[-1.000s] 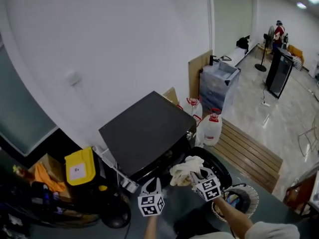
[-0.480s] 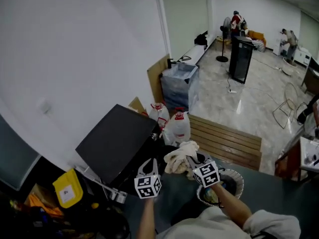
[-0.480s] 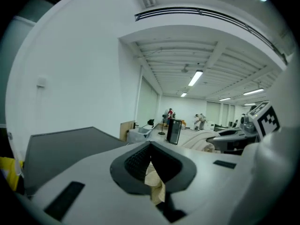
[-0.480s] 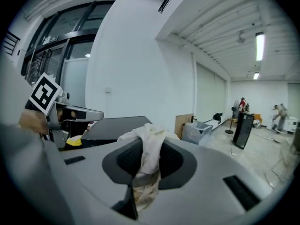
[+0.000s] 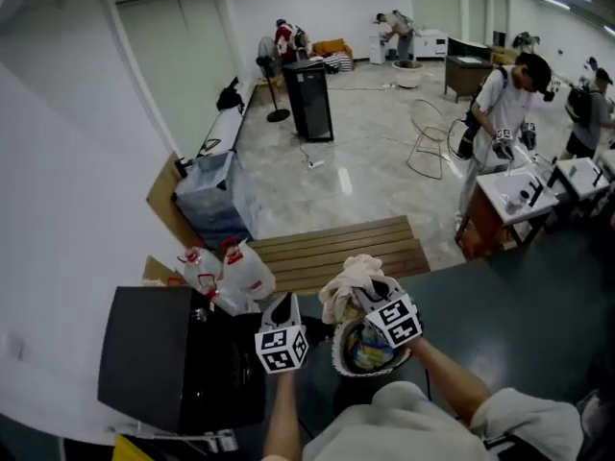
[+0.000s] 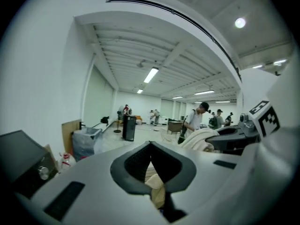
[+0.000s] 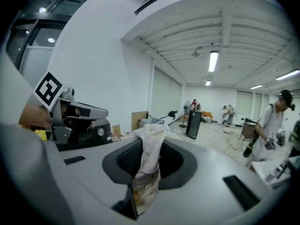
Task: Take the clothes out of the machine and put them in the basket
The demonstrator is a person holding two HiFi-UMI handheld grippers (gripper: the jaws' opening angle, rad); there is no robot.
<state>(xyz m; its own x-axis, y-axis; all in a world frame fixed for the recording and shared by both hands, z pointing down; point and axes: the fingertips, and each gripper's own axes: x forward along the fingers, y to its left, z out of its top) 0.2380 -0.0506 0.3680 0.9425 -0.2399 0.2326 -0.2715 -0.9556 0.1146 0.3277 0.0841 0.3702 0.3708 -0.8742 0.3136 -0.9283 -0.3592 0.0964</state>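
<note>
One view alone, the head's, shows the basket (image 5: 337, 350) near the cloth (image 5: 348, 279).

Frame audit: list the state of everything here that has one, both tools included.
left tool, jaw tips together, nothing clearly gripped
right tool, shut on the cream cloth
cream cloth, bunched, hanging from the right tool near the basket
basket, upright, colourful clothes inside
machine, door state cannot be made out
water jugs, upright beside the machine
</note>
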